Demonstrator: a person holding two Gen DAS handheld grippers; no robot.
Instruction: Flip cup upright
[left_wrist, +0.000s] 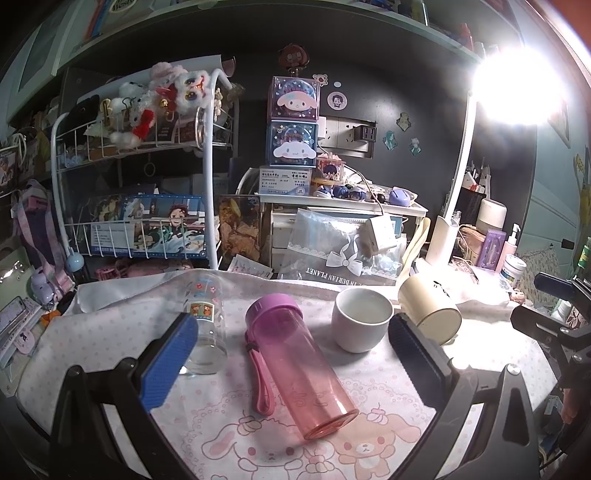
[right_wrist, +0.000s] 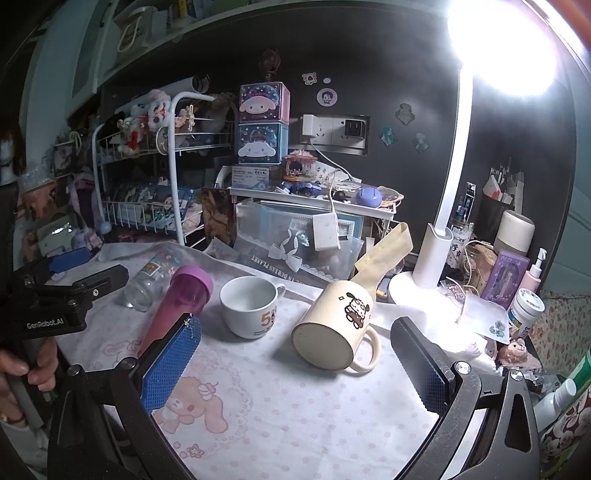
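A cream mug (right_wrist: 338, 326) with a cartoon dog lies on its side on the patterned cloth (right_wrist: 288, 417), base toward me, handle at the lower right; it also shows in the left wrist view (left_wrist: 430, 310). A white cup (right_wrist: 251, 308) stands upright to its left, also in the left wrist view (left_wrist: 362, 319). A pink bottle (left_wrist: 295, 365) and a clear glass bottle (left_wrist: 205, 325) lie on their sides. My left gripper (left_wrist: 291, 354) is open around the pink bottle, above it. My right gripper (right_wrist: 295, 360) is open just in front of the cream mug.
A white desk lamp (right_wrist: 432, 258) stands at the right behind the mug, with jars and bottles (right_wrist: 524, 310) beside it. A wire rack (left_wrist: 140, 206) and stacked boxes (left_wrist: 293, 122) fill the back. The left gripper's body (right_wrist: 55, 310) is at the cloth's left edge.
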